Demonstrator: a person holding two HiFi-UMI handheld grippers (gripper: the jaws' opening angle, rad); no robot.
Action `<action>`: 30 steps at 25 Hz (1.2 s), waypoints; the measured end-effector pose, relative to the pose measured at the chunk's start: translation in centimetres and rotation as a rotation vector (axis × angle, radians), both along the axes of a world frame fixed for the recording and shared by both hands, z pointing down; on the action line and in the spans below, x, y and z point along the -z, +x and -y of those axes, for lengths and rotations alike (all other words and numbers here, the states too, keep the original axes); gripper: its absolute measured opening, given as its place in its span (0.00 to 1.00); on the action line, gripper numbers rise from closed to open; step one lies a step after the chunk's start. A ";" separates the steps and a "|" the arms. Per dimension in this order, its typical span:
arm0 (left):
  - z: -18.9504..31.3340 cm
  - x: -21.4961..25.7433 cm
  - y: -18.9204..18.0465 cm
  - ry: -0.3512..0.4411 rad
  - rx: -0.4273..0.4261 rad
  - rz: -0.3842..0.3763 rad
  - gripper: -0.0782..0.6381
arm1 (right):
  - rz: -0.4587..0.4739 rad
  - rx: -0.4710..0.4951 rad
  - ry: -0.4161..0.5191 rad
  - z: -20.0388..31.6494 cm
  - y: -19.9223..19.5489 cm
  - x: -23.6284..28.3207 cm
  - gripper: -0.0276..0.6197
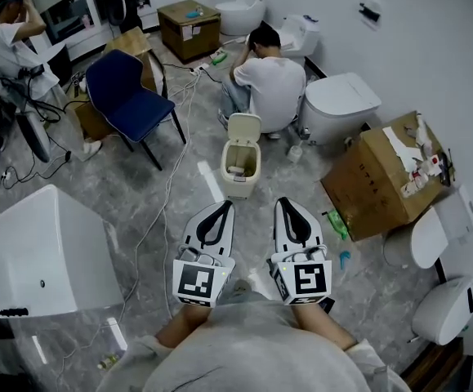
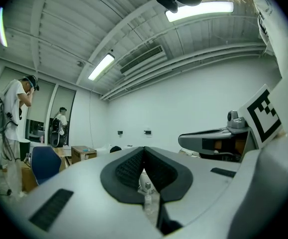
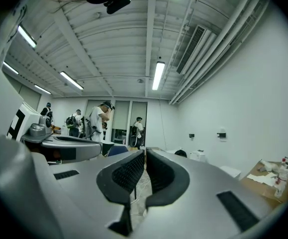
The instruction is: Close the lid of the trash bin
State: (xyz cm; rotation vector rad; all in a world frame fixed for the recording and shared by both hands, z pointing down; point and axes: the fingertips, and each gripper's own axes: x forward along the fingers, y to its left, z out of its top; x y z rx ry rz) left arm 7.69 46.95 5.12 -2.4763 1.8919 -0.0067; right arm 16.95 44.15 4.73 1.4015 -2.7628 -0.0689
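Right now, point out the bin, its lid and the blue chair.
bin [image 1: 238, 184]: head view, front wall.
lid [image 1: 245, 127]: head view, inner face, raised upright.
blue chair [image 1: 142, 104]: head view, seat.

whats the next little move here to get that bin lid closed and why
Probably carry the left gripper forward toward the small beige plastic trash bin. Its hinged lid stands upright at the bin's far side, open. This gripper and the right gripper are both short of the bin, with grey floor between. The left jaws are shut and empty, which should be fine for pushing the lid down.
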 end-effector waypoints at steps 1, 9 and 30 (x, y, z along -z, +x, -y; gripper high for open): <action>0.8 -0.2 0.0 -0.012 0.005 0.007 0.14 | 0.002 0.006 -0.002 0.9 0.0 0.0 0.10; 3.5 -0.5 0.2 -0.016 0.034 0.003 0.14 | 0.017 0.016 -0.024 4.1 1.0 -0.7 0.10; 12.9 -2.4 -3.1 -0.035 0.007 -0.012 0.14 | 0.007 -0.038 -0.006 13.0 -0.1 -1.7 0.10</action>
